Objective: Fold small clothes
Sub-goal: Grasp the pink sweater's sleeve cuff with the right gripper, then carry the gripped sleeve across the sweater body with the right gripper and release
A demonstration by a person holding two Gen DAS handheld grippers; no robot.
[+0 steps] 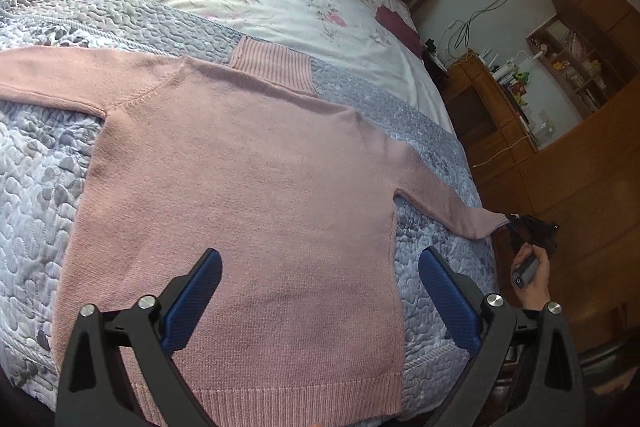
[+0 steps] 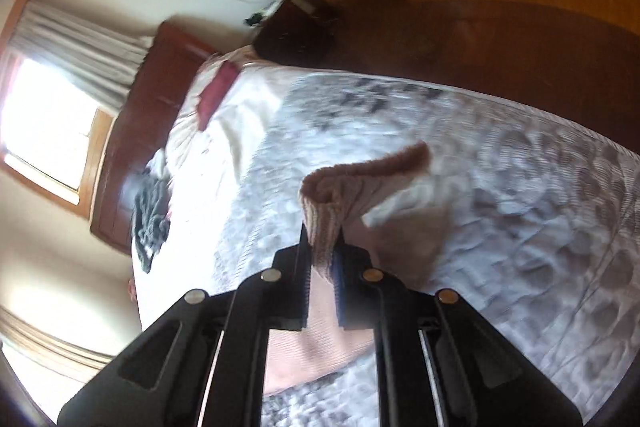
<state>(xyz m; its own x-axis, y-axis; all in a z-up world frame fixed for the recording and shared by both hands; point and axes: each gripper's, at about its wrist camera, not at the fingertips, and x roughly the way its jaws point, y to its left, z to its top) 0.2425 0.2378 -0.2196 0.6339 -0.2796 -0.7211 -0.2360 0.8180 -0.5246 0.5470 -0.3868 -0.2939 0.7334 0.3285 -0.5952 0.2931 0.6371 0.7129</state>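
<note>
- While the right gripper (image 2: 322,263) pinches the cuff (image 2: 320,211) off the bed's (image 1: 36,163) right edge, carry that sleeve across the pink sweater (image 1: 240,187), which lies flat at the foot.
- Left gripper (image 1: 320,299), jaws wide and empty above the hem: I'd press the body so it cannot drag.

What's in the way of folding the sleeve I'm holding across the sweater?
Nothing visible. The right gripper is shut on the sleeve cuff, and the sweater lies flat. The open left gripper hovers above its lower part.
</note>
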